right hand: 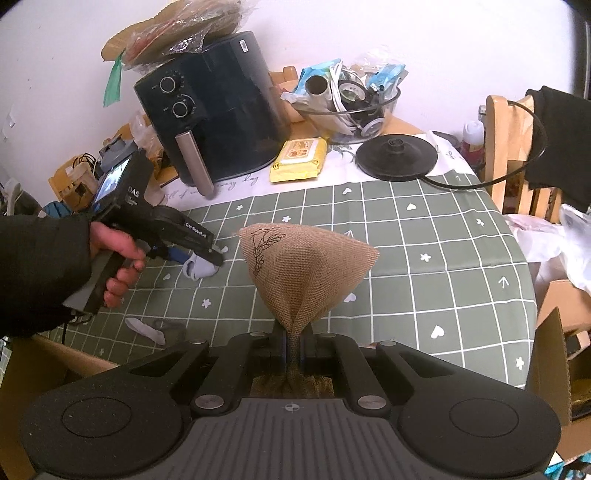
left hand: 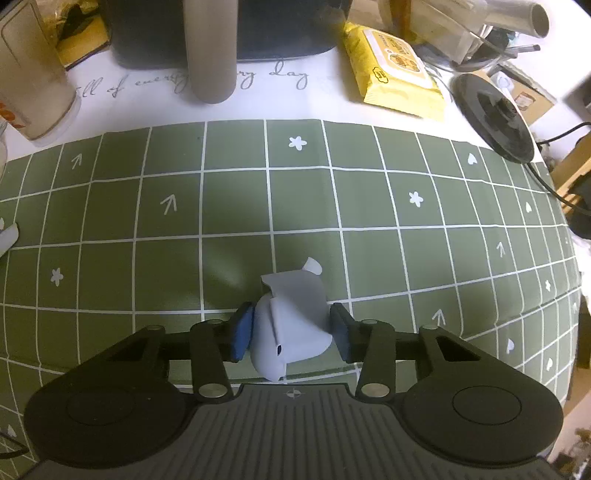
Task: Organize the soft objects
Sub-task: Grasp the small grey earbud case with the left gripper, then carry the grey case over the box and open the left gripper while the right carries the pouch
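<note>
Left wrist view: green cloth with a white grid [left hand: 369, 206] fills the middle of the frame
Left gripper [left hand: 291, 328]: low centre, its blue pads [left hand: 242, 330] either side of a crumpled pale grey sock [left hand: 291, 325]; the left pad touches the sock, the right one sits just beside it with a slight gap, so the jaws stand apart and are not clamped
Grey sock: lies on the green cloth, lower centre, one flap curling upward
Upper frame: dark air fryer [left hand: 258, 29] with a metal handle [left hand: 212, 51] at top centre, yellow packet of wipes [left hand: 395, 70] to its right, round black kettle base [left hand: 495, 114] at the right edge, clear plastic jar [left hand: 33, 81] at upper left

Right wrist view: right gripper [right hand: 293, 349] at lower centre, jaws pressed together on the gathered neck of a brown burlap pouch [right hand: 306, 266]
Burlap pouch: fans out above the jaws in the centre of the frame, a black line drawing on its left side
Hand [right hand: 114, 254]: at the left edge, in a dark sleeve, holding the left gripper, whose tip is down on the grey sock left of centre
Second sock [right hand: 146, 328]: pale grey, flat on the cloth at lower left, near the table edge
Background: air fryer at upper centre, glass bowl of odds and ends [right hand: 354, 107] to its right, wooden chair [right hand: 513, 147] at the right edge
</note>
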`<state>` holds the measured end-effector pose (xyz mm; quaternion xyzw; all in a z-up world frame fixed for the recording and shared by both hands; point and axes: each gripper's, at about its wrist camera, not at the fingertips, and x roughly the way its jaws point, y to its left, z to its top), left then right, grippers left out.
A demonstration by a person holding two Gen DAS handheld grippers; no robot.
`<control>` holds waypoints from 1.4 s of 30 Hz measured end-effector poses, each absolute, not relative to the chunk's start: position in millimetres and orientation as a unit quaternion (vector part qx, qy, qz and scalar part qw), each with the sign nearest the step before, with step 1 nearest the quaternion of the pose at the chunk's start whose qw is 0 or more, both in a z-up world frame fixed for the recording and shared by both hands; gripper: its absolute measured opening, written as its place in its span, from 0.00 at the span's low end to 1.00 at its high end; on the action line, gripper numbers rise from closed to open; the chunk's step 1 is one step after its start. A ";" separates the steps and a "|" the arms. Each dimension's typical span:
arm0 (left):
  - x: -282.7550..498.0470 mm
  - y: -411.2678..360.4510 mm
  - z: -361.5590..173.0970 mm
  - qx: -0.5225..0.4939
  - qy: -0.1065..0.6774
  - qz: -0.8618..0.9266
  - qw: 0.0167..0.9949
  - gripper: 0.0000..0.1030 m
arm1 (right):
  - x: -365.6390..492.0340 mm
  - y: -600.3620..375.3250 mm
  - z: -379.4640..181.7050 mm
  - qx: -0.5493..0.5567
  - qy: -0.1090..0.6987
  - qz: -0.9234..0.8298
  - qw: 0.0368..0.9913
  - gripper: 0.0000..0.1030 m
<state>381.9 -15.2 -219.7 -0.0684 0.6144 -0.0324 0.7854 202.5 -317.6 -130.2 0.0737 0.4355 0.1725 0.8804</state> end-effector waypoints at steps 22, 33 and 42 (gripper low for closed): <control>326.2 -3.2 -122.9 -0.062 0.538 -0.144 0.828 0.40 | 200.2 -313.3 -101.8 0.075 0.410 0.195 0.888 0.08; 267.0 9.5 -75.7 -0.035 0.493 -0.181 0.850 0.40 | 187.1 -303.8 -72.5 0.066 0.377 0.214 0.898 0.08; 217.4 19.4 -49.4 -0.031 0.465 -0.194 0.863 0.40 | 175.0 -299.8 -50.2 0.066 0.357 0.227 0.904 0.08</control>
